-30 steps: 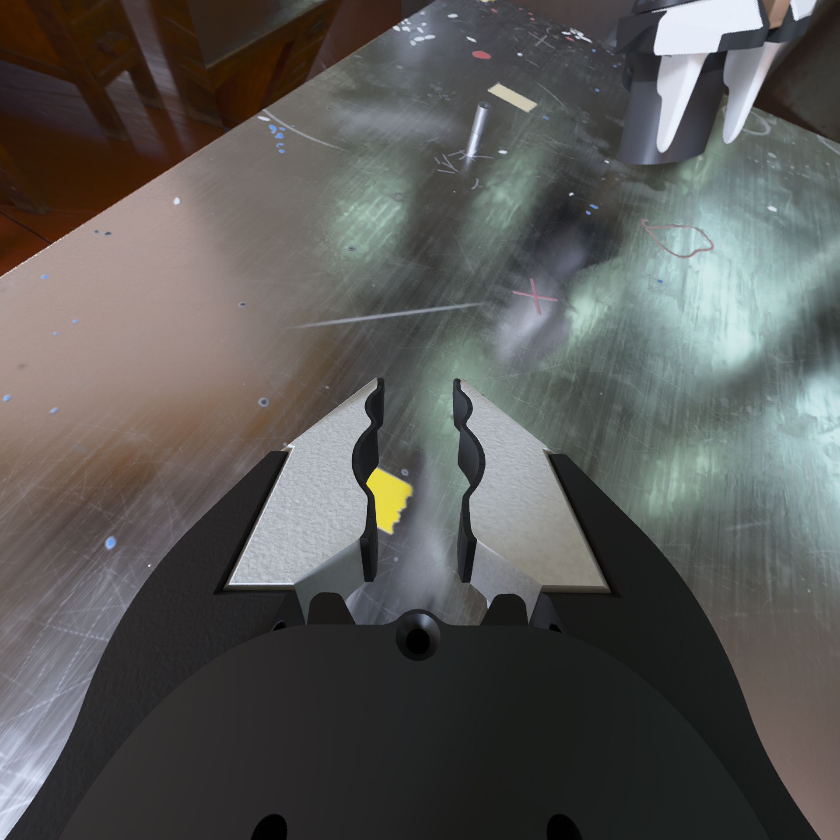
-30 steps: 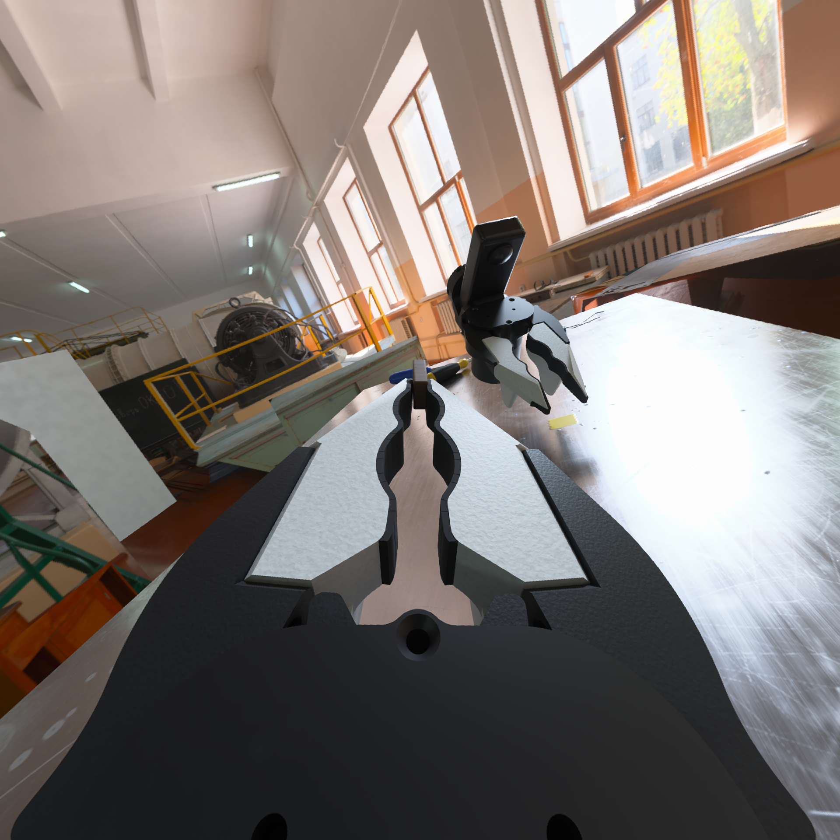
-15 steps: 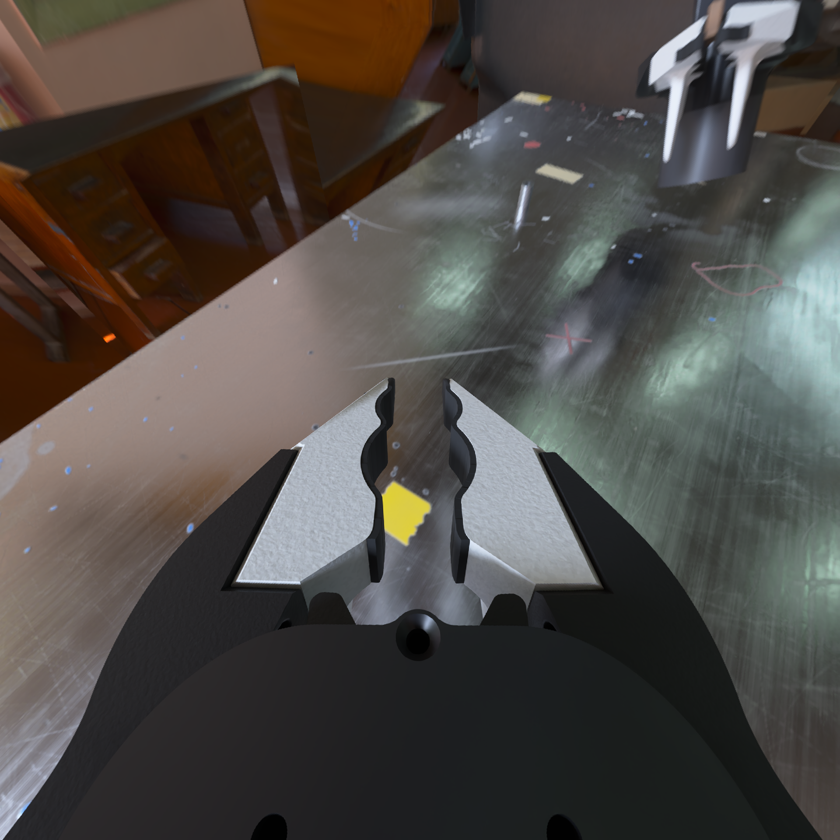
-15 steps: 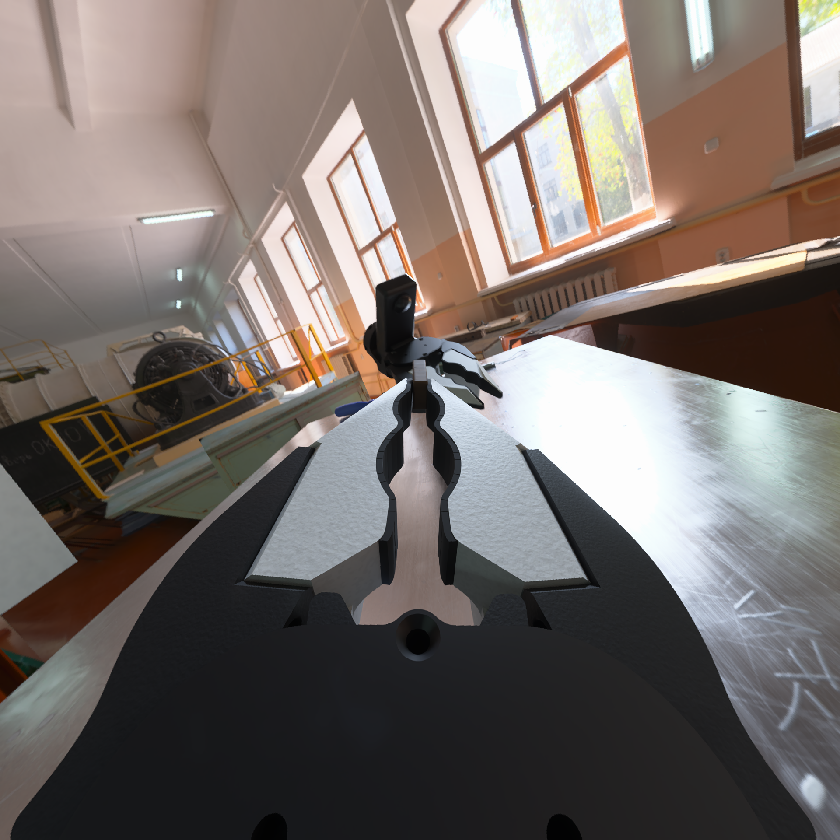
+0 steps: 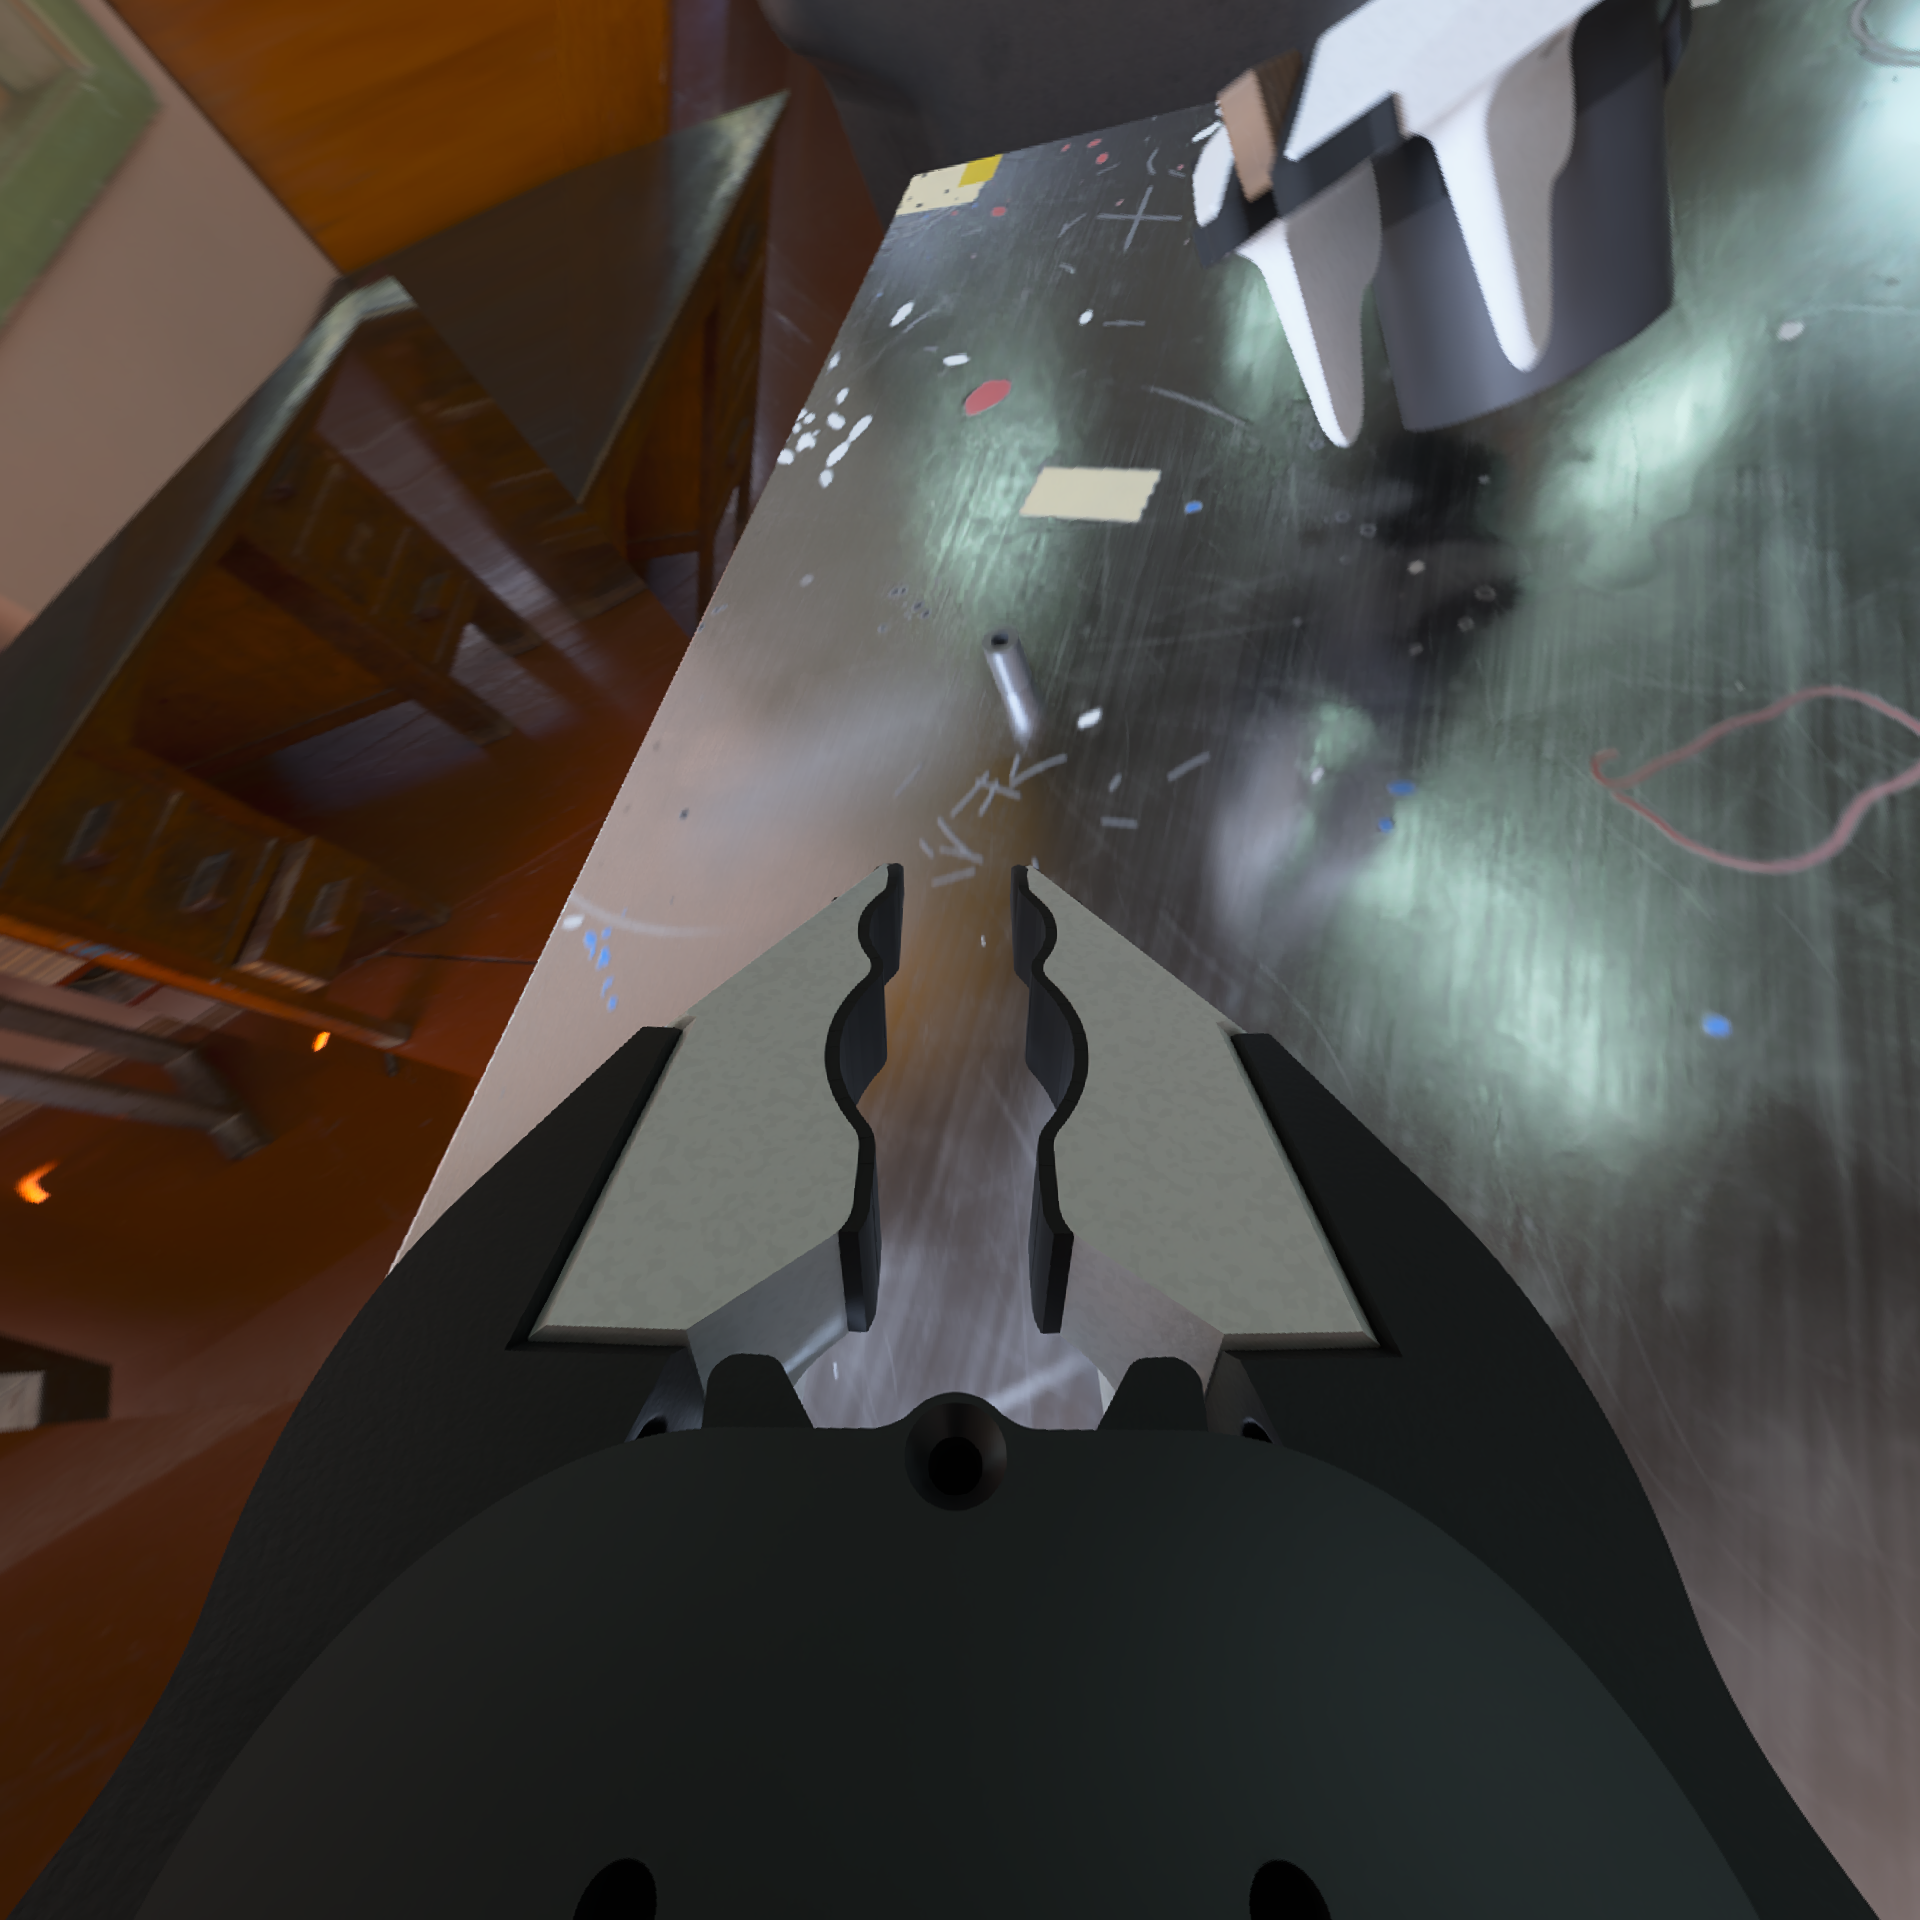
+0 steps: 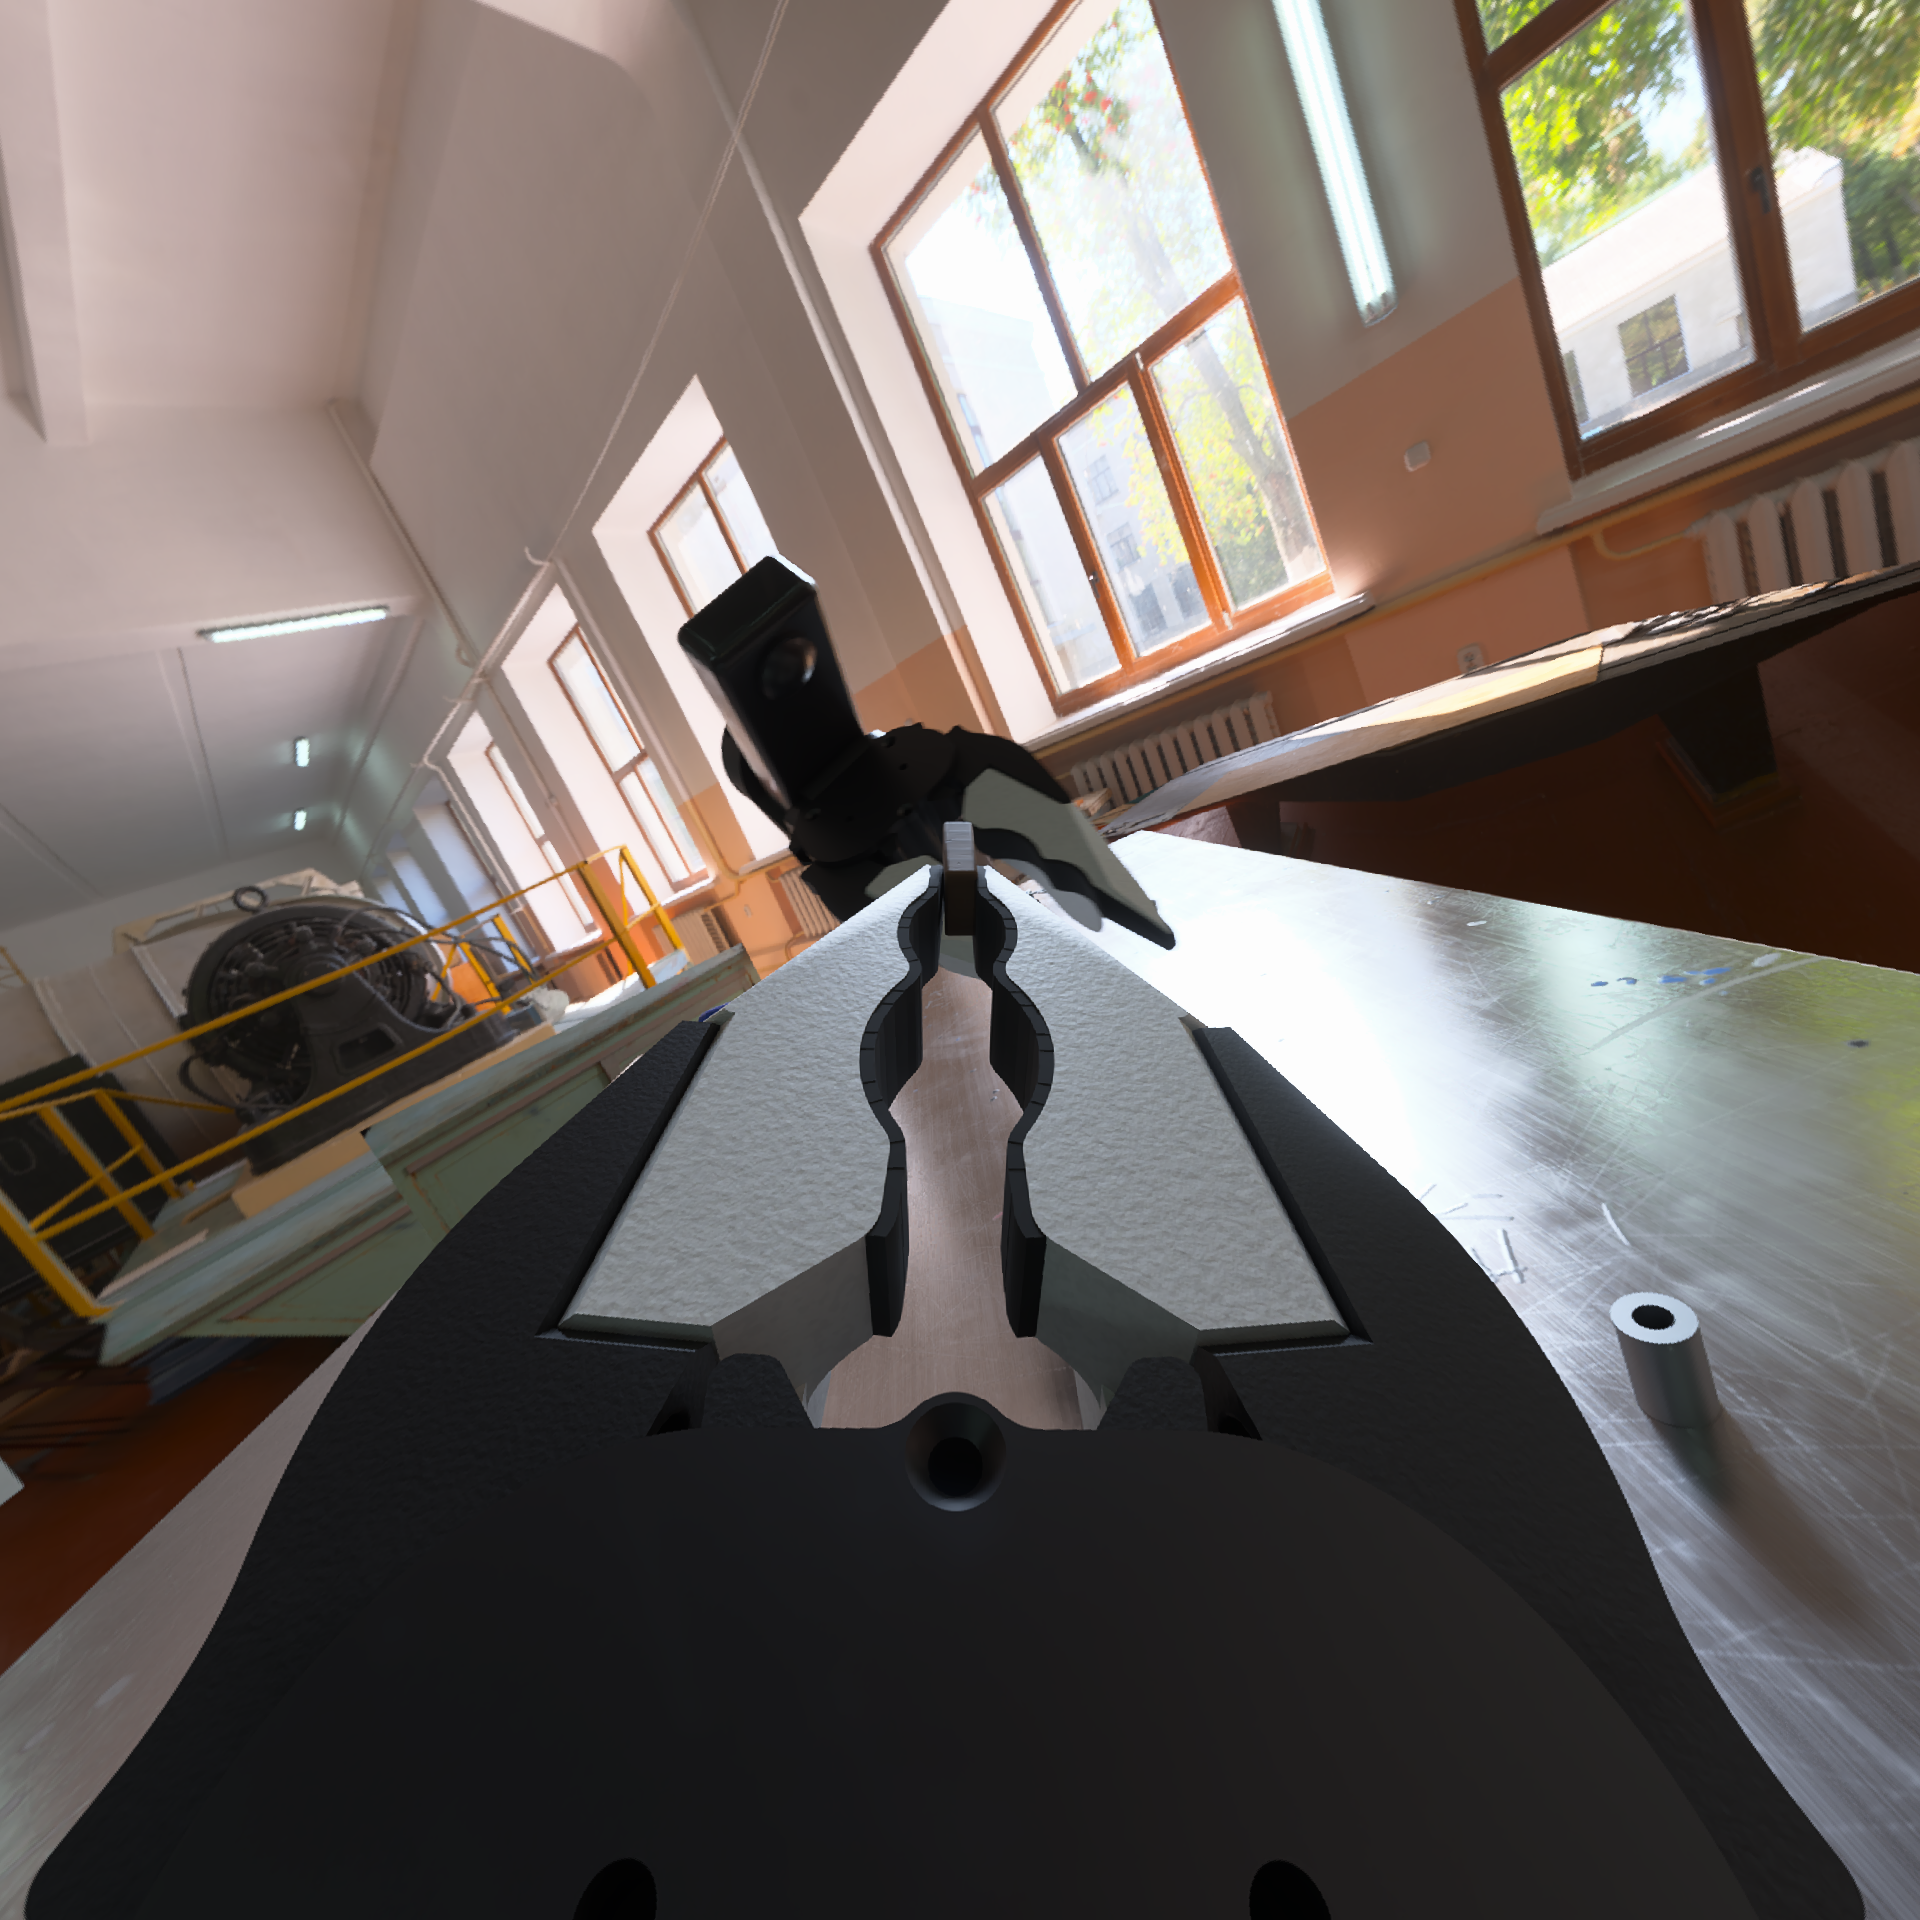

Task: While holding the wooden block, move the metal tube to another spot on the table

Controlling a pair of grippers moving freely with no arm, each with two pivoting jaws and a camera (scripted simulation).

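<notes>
The scratched, paint-flecked metal tabletop (image 5: 1558,1039) runs its left edge from 7 to 12 o'clock, wooden desks (image 5: 364,520) beyond it. The metal tube (image 5: 1010,686) stands near that edge at 12 o'clock of the left tool (image 5: 957,878) — fingers narrowly parted, empty — its long axis upright, bore up. At 1 o'clock the right tool (image 5: 1423,390) — pinching the wooden block (image 5: 1252,130) — hangs over open tabletop.

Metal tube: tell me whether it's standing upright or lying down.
Upright. The metal tube stands on end on the table, its open bore facing up.
</notes>
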